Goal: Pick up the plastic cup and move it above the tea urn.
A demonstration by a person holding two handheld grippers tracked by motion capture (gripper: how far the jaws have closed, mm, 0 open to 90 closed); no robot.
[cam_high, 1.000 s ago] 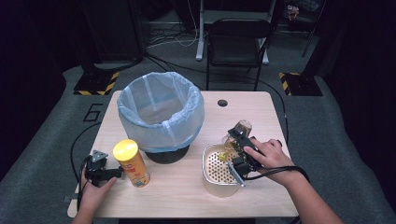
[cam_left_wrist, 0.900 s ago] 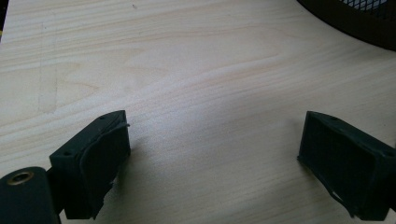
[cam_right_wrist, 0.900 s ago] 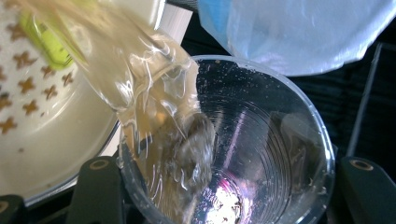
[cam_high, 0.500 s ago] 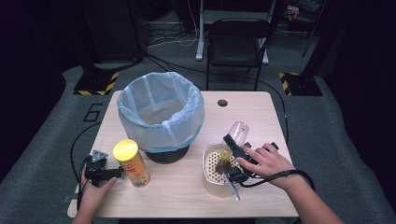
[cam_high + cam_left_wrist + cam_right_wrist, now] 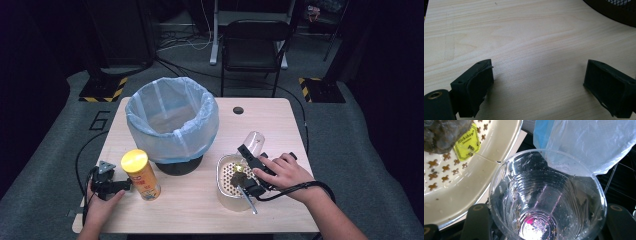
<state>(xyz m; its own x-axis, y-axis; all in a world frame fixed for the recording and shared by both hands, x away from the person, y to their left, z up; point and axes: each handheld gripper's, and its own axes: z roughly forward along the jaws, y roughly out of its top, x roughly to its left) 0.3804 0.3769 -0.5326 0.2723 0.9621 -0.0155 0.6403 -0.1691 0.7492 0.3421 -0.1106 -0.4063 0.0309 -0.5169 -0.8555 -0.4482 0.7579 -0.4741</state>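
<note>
Holding the emptied clear plastic cup (image 5: 254, 143) clamped in the right gripper (image 5: 248, 152), tilted over the strainer bowl (image 5: 227, 192) near the table's front right edge; tea bag (image 5: 446, 133) already dumped inside. Left gripper (image 5: 120, 186) resting with jaws apart. Remaining, probably: binning the cup.

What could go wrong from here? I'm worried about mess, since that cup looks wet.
1. The clear plastic cup is thin; the right gripper clamped on it could crush it or let it slip.
2. Tea specks cling inside the cup and could drip on the table on the way to the lined bin.
3. The tea bag in the strainer bowl may be left behind.
</note>
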